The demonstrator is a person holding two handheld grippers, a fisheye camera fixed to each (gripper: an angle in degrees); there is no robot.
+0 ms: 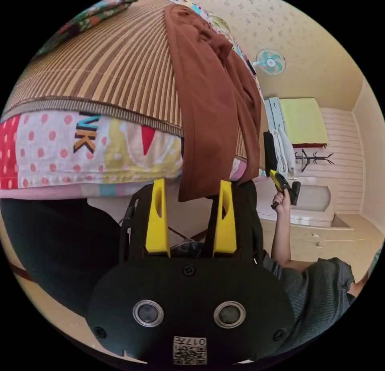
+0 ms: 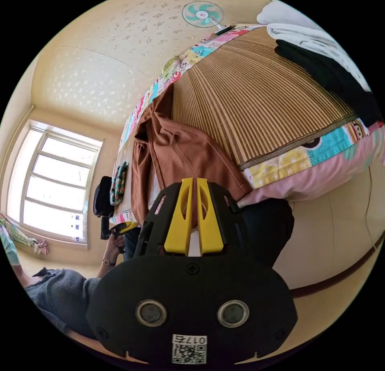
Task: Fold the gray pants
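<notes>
brown pants (image 1: 208, 106) on mat, right gripper (image 2: 193, 186) pinching hem

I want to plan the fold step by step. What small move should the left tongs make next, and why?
Probably close the left tongs on the brown pants: their hem hangs off the bed between the open jaws, ungripped, while the right tongs look shut near the other leg.
</notes>
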